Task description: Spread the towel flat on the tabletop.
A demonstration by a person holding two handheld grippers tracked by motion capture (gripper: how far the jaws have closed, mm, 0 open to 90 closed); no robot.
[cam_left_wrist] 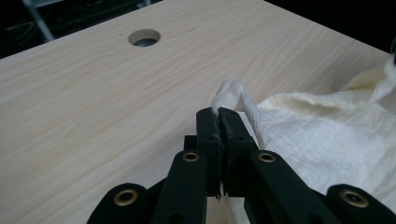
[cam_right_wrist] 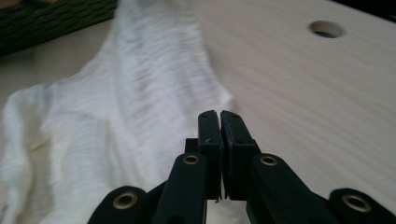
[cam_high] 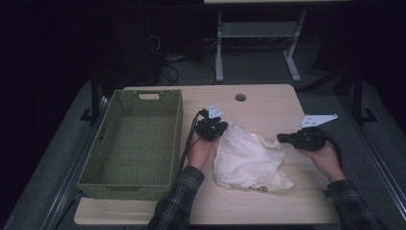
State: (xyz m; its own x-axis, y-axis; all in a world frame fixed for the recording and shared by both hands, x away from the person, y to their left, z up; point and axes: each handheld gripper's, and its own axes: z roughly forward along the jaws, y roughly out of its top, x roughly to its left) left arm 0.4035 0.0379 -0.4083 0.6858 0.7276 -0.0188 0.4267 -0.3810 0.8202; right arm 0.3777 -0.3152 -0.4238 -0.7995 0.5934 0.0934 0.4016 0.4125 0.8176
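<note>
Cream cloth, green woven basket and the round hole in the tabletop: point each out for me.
cream cloth (cam_high: 246, 158), high view, middle of the crumpled fabric.
green woven basket (cam_high: 178, 127), high view, its right wall.
round hole (cam_high: 241, 97), high view, centre of the opening in the tabletop.

No text, label, brand, number or sign can be read on anything here. The cream cloth (cam_high: 249, 160) carries only a small dark mark at its near hem, too small to tell as lettering. The green woven basket (cam_high: 131, 143), left of the cloth, bears no tag or print. The wooden table (cam_high: 258, 103) shows plain grain and a round hole beyond the cloth, with nothing written on it. The grey three-cornered plates on the grippers either side of the cloth show a few small dots, not characters. The black jaws in both gripper views have brass rivets and no markings.
</note>
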